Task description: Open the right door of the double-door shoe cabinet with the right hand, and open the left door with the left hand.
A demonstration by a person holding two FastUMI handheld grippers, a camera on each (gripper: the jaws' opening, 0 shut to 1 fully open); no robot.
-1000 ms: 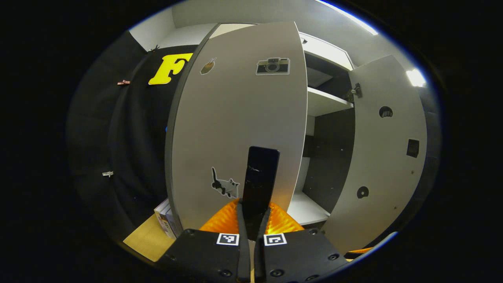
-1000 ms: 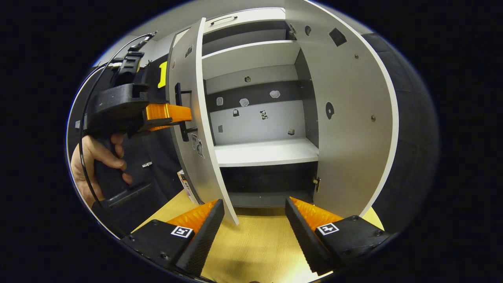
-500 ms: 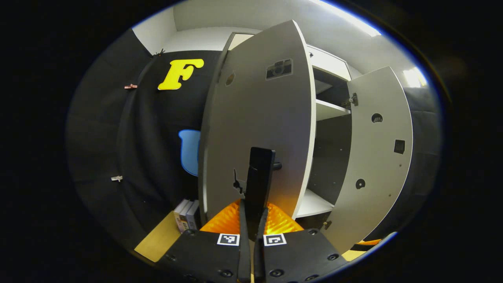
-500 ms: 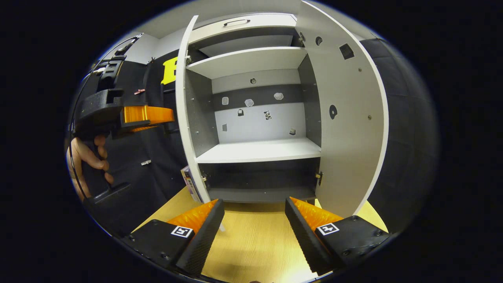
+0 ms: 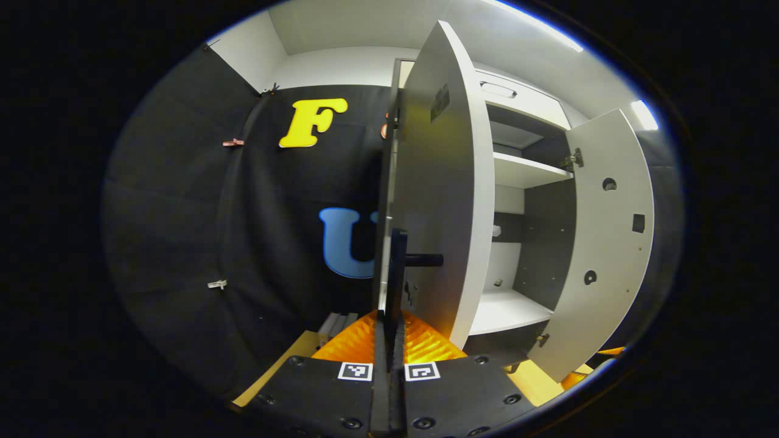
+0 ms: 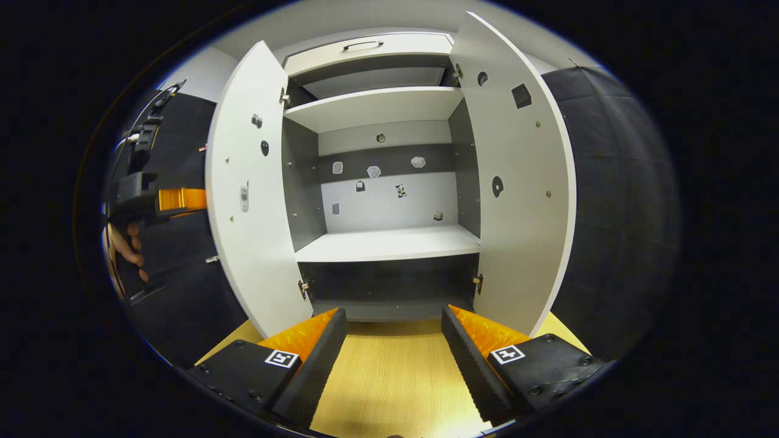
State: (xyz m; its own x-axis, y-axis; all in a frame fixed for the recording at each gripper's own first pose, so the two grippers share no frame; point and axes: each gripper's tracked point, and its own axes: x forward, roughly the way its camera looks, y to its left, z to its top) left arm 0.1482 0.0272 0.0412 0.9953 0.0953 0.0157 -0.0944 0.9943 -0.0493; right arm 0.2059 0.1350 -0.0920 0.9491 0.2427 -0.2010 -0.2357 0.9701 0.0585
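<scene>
Your shoe cabinet (image 6: 389,243) stands open on the wooden floor (image 6: 389,377), both doors swung wide.

Your right door (image 6: 517,201) angles outward on the right of the right gripper view, and the left door (image 6: 246,201) stands out on the left. In the left gripper view you see that left door (image 5: 438,207) nearly edge-on. Your left gripper (image 5: 389,328) has its fingers pressed together on the door's black handle (image 5: 398,267). Your right gripper (image 6: 394,340) hangs low before the cabinet, fingers spread apart, gripping nothing. Small stickers (image 6: 374,172) dot the back panel.
</scene>
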